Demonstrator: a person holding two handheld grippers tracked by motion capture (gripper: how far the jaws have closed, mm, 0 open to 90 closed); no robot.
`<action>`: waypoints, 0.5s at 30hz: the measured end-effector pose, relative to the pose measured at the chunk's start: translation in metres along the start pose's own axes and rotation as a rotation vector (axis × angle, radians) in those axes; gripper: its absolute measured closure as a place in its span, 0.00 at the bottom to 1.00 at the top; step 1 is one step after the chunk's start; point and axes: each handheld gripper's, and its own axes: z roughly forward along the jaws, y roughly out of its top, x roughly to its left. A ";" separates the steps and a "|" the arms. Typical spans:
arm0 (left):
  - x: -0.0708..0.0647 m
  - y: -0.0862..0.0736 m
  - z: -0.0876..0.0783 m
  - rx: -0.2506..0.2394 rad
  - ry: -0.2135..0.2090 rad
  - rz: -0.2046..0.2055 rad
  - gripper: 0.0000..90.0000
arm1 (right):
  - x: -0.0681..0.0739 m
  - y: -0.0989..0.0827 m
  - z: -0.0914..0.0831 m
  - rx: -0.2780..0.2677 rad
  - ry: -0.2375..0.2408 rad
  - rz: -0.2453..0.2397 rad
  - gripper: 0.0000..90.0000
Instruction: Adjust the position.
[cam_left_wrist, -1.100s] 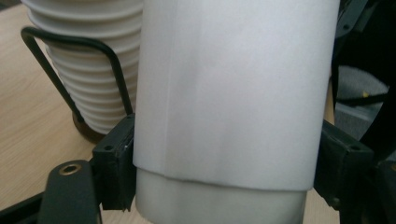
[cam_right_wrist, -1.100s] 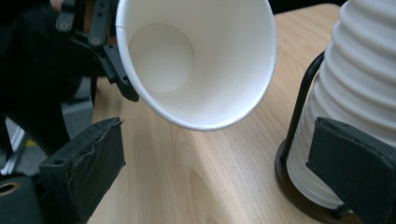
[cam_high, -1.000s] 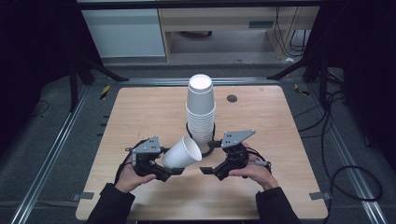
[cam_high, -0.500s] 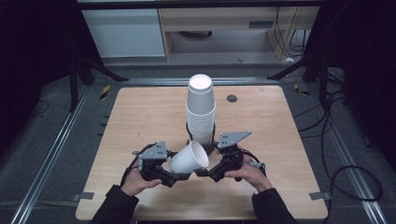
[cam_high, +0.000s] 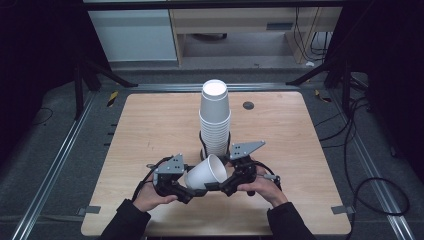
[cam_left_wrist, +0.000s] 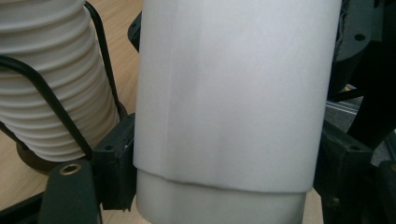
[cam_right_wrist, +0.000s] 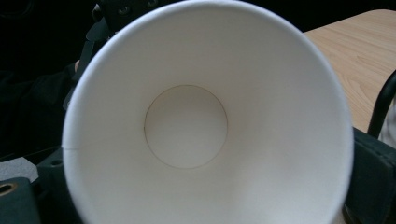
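A single white paper cup (cam_high: 202, 175) lies tilted between my two grippers, its mouth turned up and to the right. My left gripper (cam_high: 192, 192) is shut on its side wall; in the left gripper view the cup (cam_left_wrist: 229, 93) stands between the black pads (cam_left_wrist: 114, 161). My right gripper (cam_high: 222, 186) faces the cup's mouth, and its view looks straight into the cup (cam_right_wrist: 187, 126). Its jaws flank the rim, but contact is hidden. Just behind stands a tall stack of white cups (cam_high: 215, 120), seen close as ribbed rims (cam_left_wrist: 46, 93).
The stack sits in a black wire holder (cam_high: 204, 150) at the middle of the wooden table (cam_high: 150, 125). A small dark round disc (cam_high: 248, 105) lies at the back right. Metal rails and cables run along the floor on both sides.
Both grippers have come closer together and nearer the front edge. The cup has moved with the left gripper, away from the stack, and its mouth now meets the right gripper.
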 end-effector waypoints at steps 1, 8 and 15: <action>0.000 0.000 0.000 0.001 0.000 0.002 0.24 | 0.000 0.000 0.001 -0.002 0.002 0.003 0.04; -0.001 0.001 0.000 0.003 0.004 0.007 0.24 | 0.000 -0.001 0.001 -0.004 0.011 0.004 0.06; 0.000 0.000 0.001 0.008 0.006 0.008 0.24 | 0.000 -0.001 0.001 0.002 0.010 0.001 0.08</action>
